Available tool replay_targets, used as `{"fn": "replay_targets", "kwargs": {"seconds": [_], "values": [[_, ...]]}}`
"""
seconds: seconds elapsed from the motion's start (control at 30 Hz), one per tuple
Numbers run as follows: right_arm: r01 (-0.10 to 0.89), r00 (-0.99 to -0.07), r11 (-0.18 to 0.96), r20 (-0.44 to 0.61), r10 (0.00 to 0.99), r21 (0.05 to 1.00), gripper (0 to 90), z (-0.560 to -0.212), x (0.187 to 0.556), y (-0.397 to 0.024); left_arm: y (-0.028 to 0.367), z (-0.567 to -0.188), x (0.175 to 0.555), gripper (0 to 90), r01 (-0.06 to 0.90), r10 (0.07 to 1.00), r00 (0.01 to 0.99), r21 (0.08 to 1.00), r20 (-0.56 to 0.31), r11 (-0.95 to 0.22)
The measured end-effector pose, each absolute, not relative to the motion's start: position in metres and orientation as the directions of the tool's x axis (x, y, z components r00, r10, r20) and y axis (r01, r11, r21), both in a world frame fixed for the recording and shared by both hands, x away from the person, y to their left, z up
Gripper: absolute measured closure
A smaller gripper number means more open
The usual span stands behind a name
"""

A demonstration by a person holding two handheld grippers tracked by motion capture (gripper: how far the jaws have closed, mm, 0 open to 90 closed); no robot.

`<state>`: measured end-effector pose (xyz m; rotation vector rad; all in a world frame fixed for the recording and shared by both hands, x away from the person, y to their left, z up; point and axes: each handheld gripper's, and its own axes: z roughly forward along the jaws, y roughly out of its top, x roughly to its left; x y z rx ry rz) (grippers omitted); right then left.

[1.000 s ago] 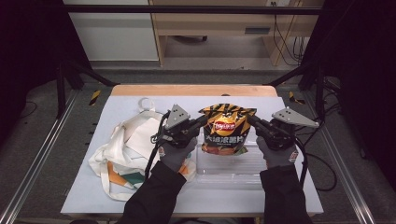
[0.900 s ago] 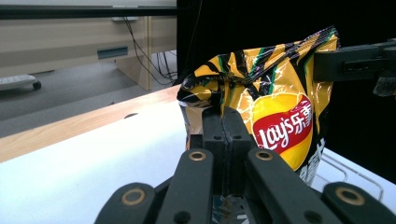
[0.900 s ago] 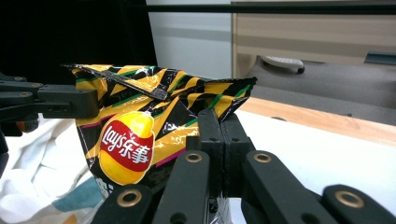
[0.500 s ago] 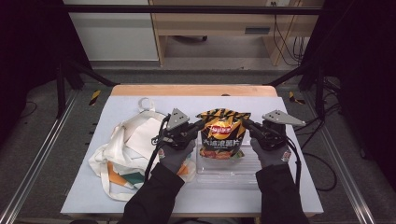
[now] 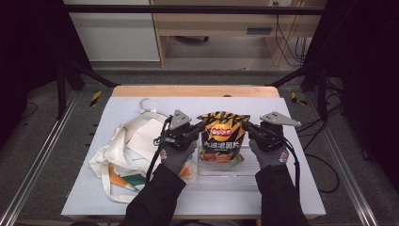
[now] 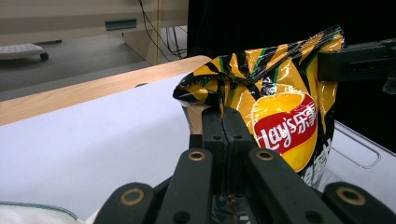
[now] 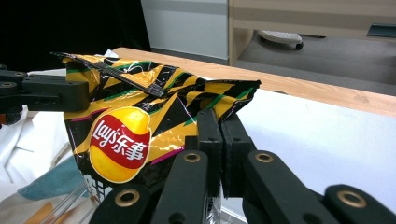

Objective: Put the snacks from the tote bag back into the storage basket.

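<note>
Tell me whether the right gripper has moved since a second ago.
Yes. The right gripper, shut on the chip bag, has shifted left, away from the table's right edge, over the clear tray.

Yellow-and-black crisp bag [image 5: 221, 141] (red logo facing the viewer), upright at frame centre, over a clear tray [image 5: 226, 170].
</note>
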<state>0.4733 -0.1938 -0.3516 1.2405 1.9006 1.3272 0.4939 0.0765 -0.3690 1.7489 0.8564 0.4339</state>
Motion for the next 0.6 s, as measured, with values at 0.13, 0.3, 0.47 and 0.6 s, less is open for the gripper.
{"fn": "replay_targets", "kwargs": {"seconds": [0.13,0.3,0.47,0.6], "values": [[0.376,-0.447,0.11,0.076,0.891,0.92,87.0,-0.3534,0.4741,-0.192,0.0765,-0.3699,0.4956,88.7,0.332,0.736,0.667,0.932,-0.121,-0.148],[0.365,-0.439,0.113,0.064,0.896,0.924,86.2,-0.3551,0.4757,-0.1899,0.076,-0.3714,0.4982,87.8,0.331,0.743,0.658,0.933,-0.118,-0.145],[0.361,-0.43,0.106,0.065,0.901,0.927,83.1,-0.3568,0.4784,-0.1901,0.0751,-0.3724,0.5013,86.6,0.333,0.75,0.65,0.933,-0.121,-0.138],[0.353,-0.425,0.106,0.058,0.903,0.93,79.4,-0.358,0.4793,-0.189,0.075,-0.3719,0.5032,83.1,0.334,0.755,0.644,0.933,-0.122,-0.134]]}}
